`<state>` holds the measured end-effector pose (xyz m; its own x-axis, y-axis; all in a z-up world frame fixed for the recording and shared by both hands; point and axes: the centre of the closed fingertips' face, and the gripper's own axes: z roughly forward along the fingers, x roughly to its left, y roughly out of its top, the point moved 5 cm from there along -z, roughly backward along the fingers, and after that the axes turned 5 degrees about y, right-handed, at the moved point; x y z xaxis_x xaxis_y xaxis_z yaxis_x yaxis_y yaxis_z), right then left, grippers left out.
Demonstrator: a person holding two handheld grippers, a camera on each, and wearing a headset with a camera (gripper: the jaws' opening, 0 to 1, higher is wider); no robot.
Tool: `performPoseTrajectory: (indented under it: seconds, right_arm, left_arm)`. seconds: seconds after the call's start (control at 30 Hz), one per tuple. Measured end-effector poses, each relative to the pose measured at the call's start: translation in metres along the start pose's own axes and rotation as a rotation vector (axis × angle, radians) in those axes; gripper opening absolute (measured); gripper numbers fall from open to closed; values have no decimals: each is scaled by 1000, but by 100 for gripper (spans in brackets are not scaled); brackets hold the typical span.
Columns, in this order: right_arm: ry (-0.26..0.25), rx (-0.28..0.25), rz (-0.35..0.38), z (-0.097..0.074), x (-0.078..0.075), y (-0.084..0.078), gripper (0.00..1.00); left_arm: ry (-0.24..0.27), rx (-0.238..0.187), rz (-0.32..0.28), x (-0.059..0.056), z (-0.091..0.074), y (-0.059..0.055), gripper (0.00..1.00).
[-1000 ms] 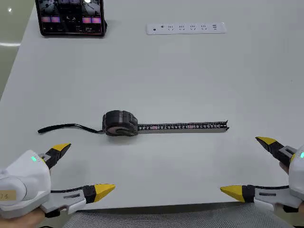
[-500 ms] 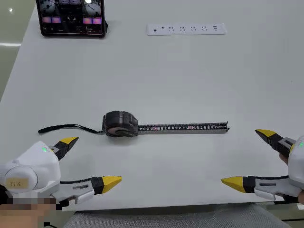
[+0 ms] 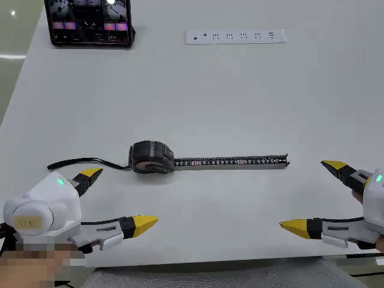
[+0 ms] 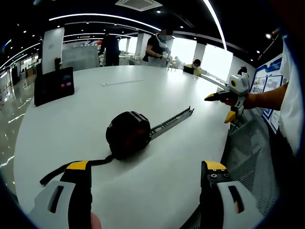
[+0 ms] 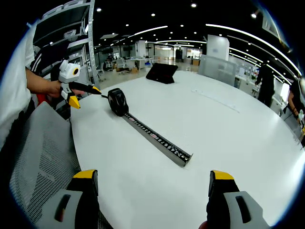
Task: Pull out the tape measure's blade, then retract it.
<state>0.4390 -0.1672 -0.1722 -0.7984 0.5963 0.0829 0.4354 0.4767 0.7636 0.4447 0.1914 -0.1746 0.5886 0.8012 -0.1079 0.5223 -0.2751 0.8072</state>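
Note:
A black tape measure case (image 3: 152,158) lies on the white table (image 3: 198,96), its blade (image 3: 231,161) pulled out to the right and ending in a hook (image 3: 287,159). A black wrist strap (image 3: 81,161) trails left from the case. My left gripper (image 3: 123,198) stands open at the near left, just short of the case (image 4: 127,133), with nothing between its yellow tips. At the near right my right gripper (image 3: 312,195) is open too, a little nearer than the blade's hook (image 5: 186,158). The case (image 5: 117,101) lies farther along the blade (image 5: 155,138) in the right gripper view.
A dark tablet (image 3: 90,22) stands at the far left of the table and a white power strip (image 3: 235,36) lies at the back centre. A grey mesh chair edge (image 3: 204,276) shows below the table's near edge. People stand in the room behind (image 4: 157,45).
My left gripper has come forward and slightly right, closer to the case and strap. The right gripper has barely moved. Tape measure and blade stay put.

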Motion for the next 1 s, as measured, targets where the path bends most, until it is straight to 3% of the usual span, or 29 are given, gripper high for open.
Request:
performPoseTrajectory:
  seconds: [1.0]
  right_arm:
    - [69, 64, -86, 9, -33, 10, 84]
  left_arm:
    - [-7, -19, -31, 0, 36, 16, 92]
